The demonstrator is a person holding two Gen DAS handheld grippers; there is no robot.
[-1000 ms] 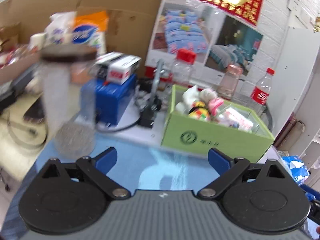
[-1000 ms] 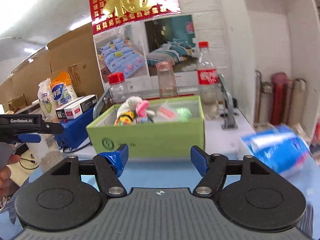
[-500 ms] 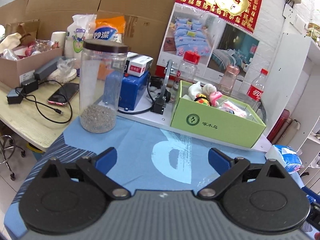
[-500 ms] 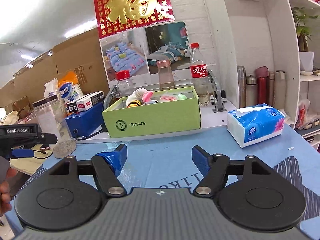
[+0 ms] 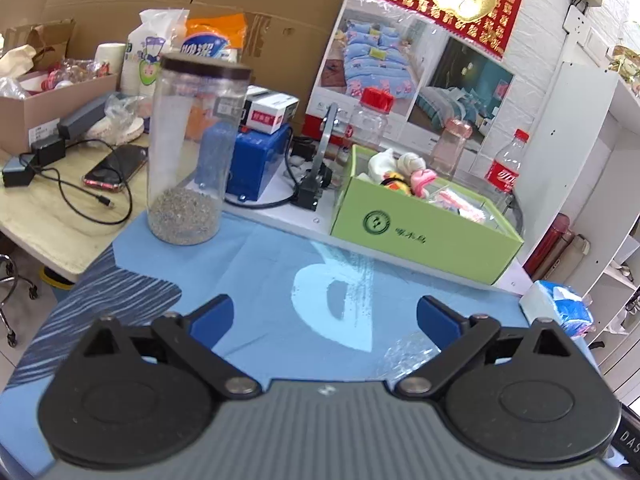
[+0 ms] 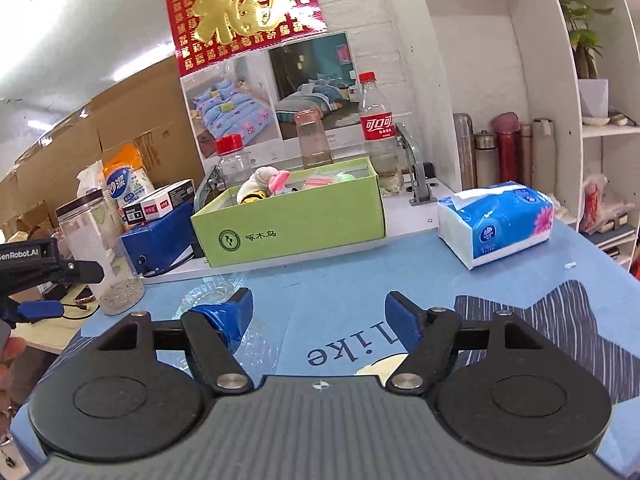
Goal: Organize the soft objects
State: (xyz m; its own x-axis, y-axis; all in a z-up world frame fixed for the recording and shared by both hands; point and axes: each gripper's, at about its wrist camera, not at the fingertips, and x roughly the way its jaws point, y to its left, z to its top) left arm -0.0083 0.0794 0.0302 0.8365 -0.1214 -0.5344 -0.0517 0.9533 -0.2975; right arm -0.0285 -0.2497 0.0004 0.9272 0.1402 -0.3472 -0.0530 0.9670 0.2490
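Hovering low over the blue cloth [image 6: 360, 280] that covers the tabletop, the right tool [image 6: 319, 314] has its blue-padded jaws set apart with nothing between them, and they have just been opening a little. A crumpled clear plastic bag [image 6: 208, 292] lies on the cloth just beside its left fingertip. The left tool [image 5: 325, 317] also hangs above the cloth with its jaws wide and empty; the same clear plastic [image 5: 408, 350] shows near its right finger. Farther off to the left, a tall clear jar [image 5: 188, 152] with a dark lid stands upright on the cloth's corner, with grey grains in its bottom. To the right, a blue tissue pack [image 6: 496, 220] rests on the cloth. Beyond them, on a white board, sits the green box [image 6: 292, 224], open at the top, with the soft toys [image 6: 268, 184] piled in its left end. Behind the box stand a cola bottle [image 6: 378, 128] and two clear containers against the posters on the wall.
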